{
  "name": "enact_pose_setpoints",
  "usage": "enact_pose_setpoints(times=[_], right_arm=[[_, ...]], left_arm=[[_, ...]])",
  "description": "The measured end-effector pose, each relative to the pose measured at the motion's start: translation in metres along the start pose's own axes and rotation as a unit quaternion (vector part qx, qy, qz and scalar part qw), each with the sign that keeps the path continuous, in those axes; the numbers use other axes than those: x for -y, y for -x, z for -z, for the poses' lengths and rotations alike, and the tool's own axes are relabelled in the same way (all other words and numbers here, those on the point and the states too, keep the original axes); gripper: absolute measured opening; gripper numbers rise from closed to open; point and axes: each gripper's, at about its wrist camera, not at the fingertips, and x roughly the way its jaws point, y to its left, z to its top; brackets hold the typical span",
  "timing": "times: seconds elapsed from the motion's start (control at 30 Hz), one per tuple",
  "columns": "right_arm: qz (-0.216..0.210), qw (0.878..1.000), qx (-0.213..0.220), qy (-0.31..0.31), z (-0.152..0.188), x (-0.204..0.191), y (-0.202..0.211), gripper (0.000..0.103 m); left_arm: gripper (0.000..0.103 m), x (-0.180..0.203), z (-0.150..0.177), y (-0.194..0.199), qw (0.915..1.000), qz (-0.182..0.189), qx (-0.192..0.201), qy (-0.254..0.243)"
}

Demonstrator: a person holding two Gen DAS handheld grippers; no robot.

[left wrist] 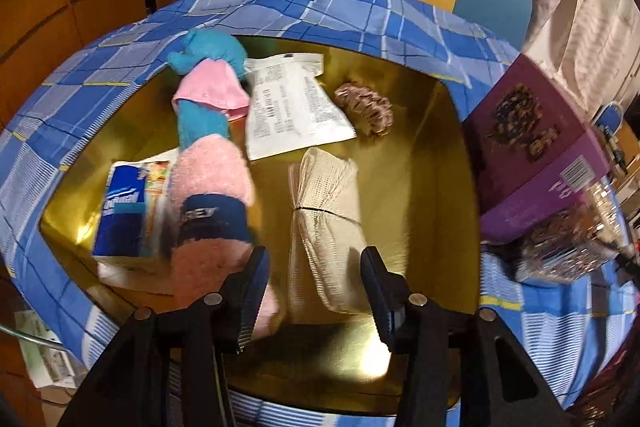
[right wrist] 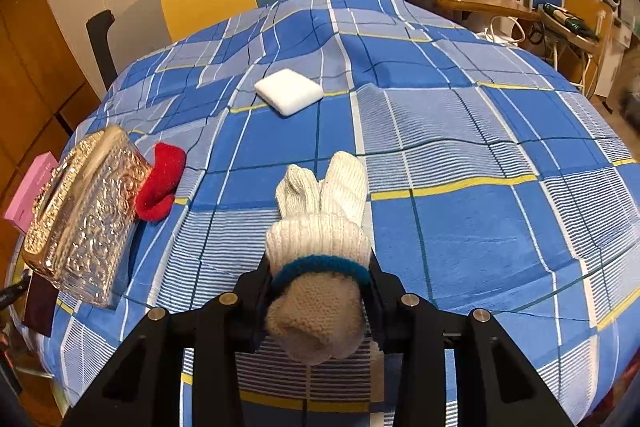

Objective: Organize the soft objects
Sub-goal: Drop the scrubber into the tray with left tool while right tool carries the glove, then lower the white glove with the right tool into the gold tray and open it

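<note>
In the left wrist view my left gripper (left wrist: 316, 291) is open over a gold-lined box (left wrist: 432, 163). In the box lie pink and blue socks (left wrist: 212, 183), a cream knit cloth bundle (left wrist: 328, 223), a white packet (left wrist: 292, 103), a tissue pack (left wrist: 124, 211) and a brown scrunchie (left wrist: 364, 107). The pink sock touches my left finger (left wrist: 252, 291). In the right wrist view my right gripper (right wrist: 320, 291) is shut on a white knit glove (right wrist: 320, 227) with a blue cuff band, low over the blue checked cloth (right wrist: 460, 131).
A white soft pad (right wrist: 289, 91) lies further back on the cloth. A red soft piece (right wrist: 160, 183) lies by an embossed glass box (right wrist: 84, 215) at the left. A purple box (left wrist: 536, 147) stands right of the gold box. Chairs stand beyond the table.
</note>
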Motion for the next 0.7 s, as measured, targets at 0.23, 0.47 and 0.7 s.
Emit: enact_pose_setpoints(times=[0.23, 0.47, 0.7], right_arm=[[-0.001, 0.999, 0.033, -0.015, -0.009, -0.003, 0.039, 0.04], [-0.037, 0.996, 0.085, -0.013, -0.018, -0.041, 0.091, 0.04], [-0.104, 0.989, 0.102, 0.019, -0.025, -0.119, 0.112, 0.04]], left_arm=[[0.048, -0.009, -0.001, 0.001, 0.9998, -0.01, 0.014, -0.003], [0.048, -0.02, 0.001, 0.017, 0.9985, 0.015, 0.049, 0.018], [0.048, -0.019, 0.013, 0.045, 0.9941, 0.065, 0.087, -0.006]])
